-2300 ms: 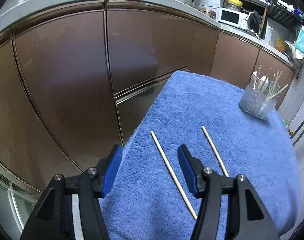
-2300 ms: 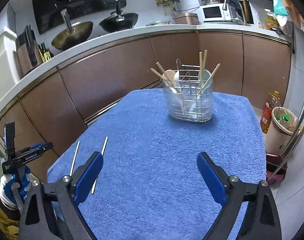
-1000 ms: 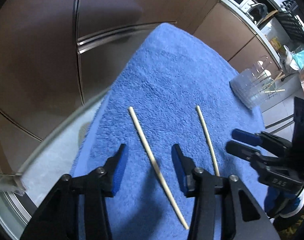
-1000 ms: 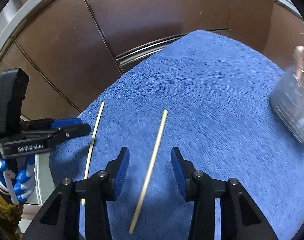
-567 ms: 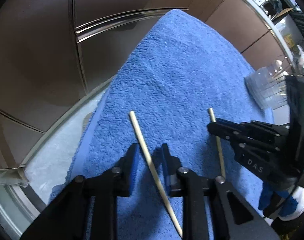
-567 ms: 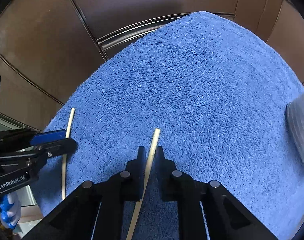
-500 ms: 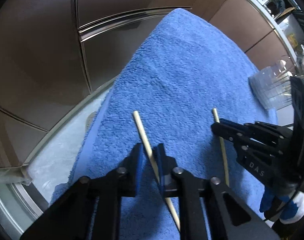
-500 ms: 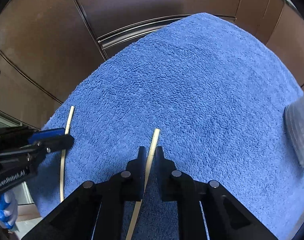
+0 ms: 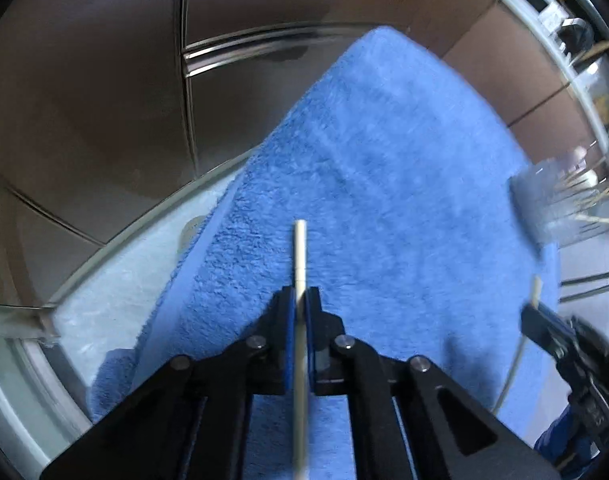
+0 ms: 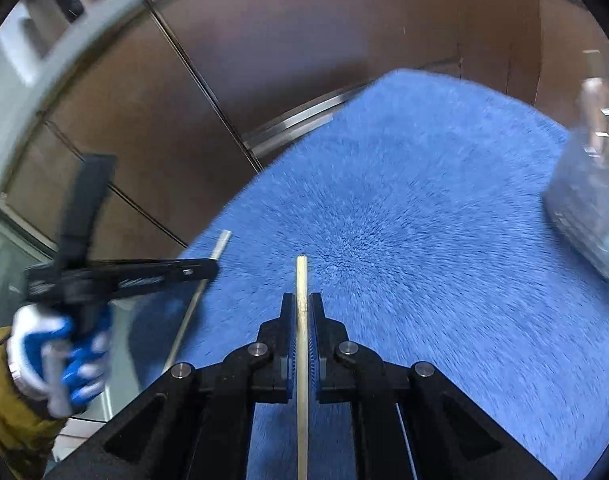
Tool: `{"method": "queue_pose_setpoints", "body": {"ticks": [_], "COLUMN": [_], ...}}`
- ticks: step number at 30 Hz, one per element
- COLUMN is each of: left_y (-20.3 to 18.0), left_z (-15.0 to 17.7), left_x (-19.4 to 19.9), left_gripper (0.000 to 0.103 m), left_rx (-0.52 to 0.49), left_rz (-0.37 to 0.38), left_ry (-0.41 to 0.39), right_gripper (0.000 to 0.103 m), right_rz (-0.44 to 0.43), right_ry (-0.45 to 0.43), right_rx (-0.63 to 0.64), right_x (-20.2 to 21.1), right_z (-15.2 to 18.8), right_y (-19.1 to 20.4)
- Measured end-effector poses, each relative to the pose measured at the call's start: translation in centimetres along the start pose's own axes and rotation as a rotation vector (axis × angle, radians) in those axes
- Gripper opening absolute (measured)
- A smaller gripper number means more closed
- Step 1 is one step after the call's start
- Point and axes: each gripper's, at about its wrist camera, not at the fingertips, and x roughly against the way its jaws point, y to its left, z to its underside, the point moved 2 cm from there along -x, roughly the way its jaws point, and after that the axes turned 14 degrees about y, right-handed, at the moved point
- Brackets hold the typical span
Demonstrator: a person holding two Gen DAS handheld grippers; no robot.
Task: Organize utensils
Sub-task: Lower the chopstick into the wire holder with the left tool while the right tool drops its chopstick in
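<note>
- Left hand-held gripper (image 9: 300, 300) clamps one chopstick (image 9: 299, 256); right hand-held gripper (image 10: 302, 304) clamps the other (image 10: 302, 280), both above towel (image 9: 384, 168).
- Risk: thin sticks pivot in pads, miss holder (image 10: 588, 216).

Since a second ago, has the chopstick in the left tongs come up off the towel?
Yes. The left tongs are shut on the chopstick, now raised above the blue towel where it lay flat before.
</note>
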Motion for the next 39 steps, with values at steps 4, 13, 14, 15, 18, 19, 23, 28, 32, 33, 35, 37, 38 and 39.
{"method": "queue_pose_setpoints", "body": {"ticks": [4, 13, 14, 15, 18, 19, 23, 28, 32, 33, 35, 37, 38, 39], "left_y": [-1.0, -7.7, -8.6, -9.6, -13.3, -14.6, -18.8, -25.4, -30.3, -31.8, -34.3, -36.7, -37.5, -38.3], "left_z": [1.9, 6.7, 7.0, 7.5, 8.4, 8.6, 8.4, 5.4, 2.4, 1.5, -0.2, -2.1, -2.9, -3.8], "left_x": [2.2, 7.0, 7.4, 7.8, 9.1, 9.6, 11.6, 14.4, 15.8, 15.9, 15.7, 15.0, 14.6, 14.2], "left_gripper": [0.004, 0.004, 0.004, 0.004, 0.004, 0.004, 0.004, 0.004, 0.004, 0.004, 0.004, 0.004, 0.004, 0.004], "left_rx": [-0.037, -0.216, -0.242, -0.266, -0.349, -0.375, -0.443, -0.492, -0.502, -0.500, -0.485, -0.465, -0.459, -0.452], "left_rz": [0.074, 0.177, 0.171, 0.165, 0.157, 0.156, 0.187, 0.305, 0.395, 0.408, 0.441, 0.453, 0.445, 0.435], "left_ry": [-0.125, -0.321, -0.338, -0.355, -0.406, -0.425, -0.491, -0.584, -0.653, -0.681, -0.708, -0.740, -0.758, -0.774], "right_gripper": [0.006, 0.006, 0.006, 0.006, 0.006, 0.006, 0.006, 0.006, 0.006, 0.006, 0.006, 0.006, 0.006, 0.006], "right_rz": [-0.036, 0.012, 0.024, 0.037, 0.075, 0.093, 0.127, 0.173, 0.209, 0.221, 0.222, 0.235, 0.245, 0.253], "right_ry": [-0.134, -0.415, -0.438, -0.471, -0.541, -0.566, -0.656, -0.793, -0.897, -0.921, -0.962, -0.996, -1.011, -1.021], "right_rx": [-0.011, -0.117, -0.130, -0.147, -0.173, -0.182, -0.201, -0.172, -0.153, -0.155, -0.167, -0.182, -0.188, -0.192], "right_x": [4.9, 13.5, 14.3, 15.4, 17.6, 18.3, 21.4, 24.3, 26.0, 26.3, 26.5, 26.5, 26.4, 26.3], "right_z": [3.4, 11.6, 12.1, 12.6, 13.2, 13.3, 12.5, 8.9, 5.7, 5.0, 3.7, 2.7, 2.1, 1.7], "right_y": [-0.3, -4.4, -5.1, -5.8, -7.8, -8.2, -9.7, -10.2, -11.3, -11.8, -13.1, -14.3, -15.0, -15.5]}}
